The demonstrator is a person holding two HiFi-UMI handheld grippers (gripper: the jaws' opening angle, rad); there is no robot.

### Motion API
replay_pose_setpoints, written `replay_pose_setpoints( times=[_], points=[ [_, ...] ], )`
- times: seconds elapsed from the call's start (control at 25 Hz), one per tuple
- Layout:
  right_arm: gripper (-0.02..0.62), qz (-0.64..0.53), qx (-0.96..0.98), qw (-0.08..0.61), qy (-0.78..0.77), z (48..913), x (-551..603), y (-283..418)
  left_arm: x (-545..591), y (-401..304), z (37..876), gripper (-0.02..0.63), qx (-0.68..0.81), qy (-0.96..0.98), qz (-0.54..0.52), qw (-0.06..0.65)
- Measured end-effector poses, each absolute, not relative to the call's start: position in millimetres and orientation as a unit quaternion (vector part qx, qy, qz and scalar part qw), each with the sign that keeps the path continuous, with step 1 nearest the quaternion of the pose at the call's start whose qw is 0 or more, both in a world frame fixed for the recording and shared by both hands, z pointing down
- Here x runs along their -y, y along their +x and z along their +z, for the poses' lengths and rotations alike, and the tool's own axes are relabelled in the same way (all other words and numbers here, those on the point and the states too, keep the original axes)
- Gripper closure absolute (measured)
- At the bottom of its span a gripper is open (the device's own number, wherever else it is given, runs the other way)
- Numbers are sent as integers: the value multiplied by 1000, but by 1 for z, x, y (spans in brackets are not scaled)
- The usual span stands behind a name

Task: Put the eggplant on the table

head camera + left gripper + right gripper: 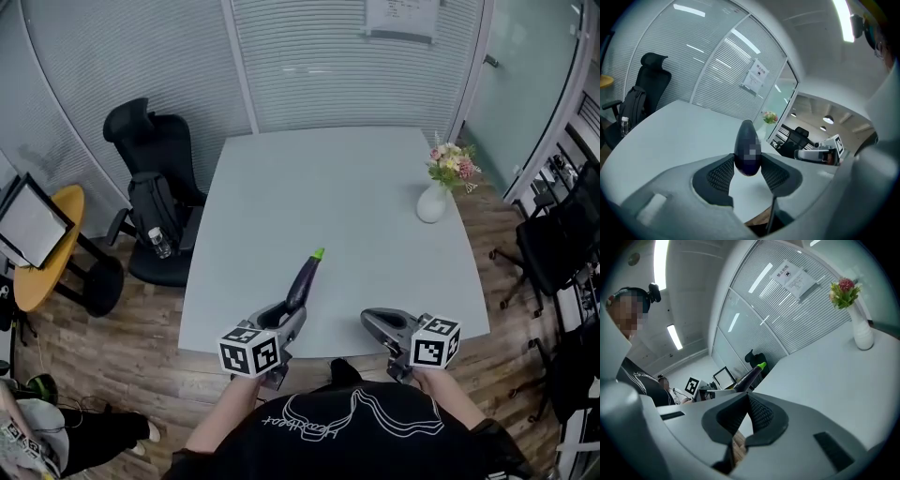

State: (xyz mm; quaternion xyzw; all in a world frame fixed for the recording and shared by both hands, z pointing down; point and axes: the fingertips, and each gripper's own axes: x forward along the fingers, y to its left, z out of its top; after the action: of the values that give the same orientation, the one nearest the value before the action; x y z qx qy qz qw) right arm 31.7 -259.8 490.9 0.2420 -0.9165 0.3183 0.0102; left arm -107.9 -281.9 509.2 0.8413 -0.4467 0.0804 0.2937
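- The left gripper (748, 169) has its jaws shut tight on the fat, dark end of the eggplant (748, 147)
- The eggplant sticks out from between the two jaws, with one pad pressed on each side of it, and its green tip points up and away from the person
- It looks like it hangs a little above the counter (328, 178), not lying on it, but I cannot be sure of the gap
- The eggplant is far from the vase (432, 202), on the side of the vase where the person stands and off to the left of it
- The right gripper (747, 411) has its jaws shut together with nothing in them, and it waits on the person's side of the vase too
- The eggplant is smooth and round, and it is held only at one end, so I think it could slip or tip in the jaws
- If the jaws let go while it is up in the air, it could bounce and roll
- The counter edge far from the vase is close by, so a rolling eggplant could fall to the floor
- The vase is too far off to get bumped, I think
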Motion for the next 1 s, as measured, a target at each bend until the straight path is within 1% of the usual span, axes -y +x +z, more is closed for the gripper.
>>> replay_pose_setpoints(
  times=[0.36,0.76,1.0],
  points=[
    [589,334,911,30,239,508,295,39,322,-97,552,420,452,827,124,310],
    [589,376,892,20,249,523,326,50,352,-95,600,420,449,812,162,336],
    [589,388,884,27,261,537,335,58,361,-99,632,420,452,798,182,354]
  ],
)
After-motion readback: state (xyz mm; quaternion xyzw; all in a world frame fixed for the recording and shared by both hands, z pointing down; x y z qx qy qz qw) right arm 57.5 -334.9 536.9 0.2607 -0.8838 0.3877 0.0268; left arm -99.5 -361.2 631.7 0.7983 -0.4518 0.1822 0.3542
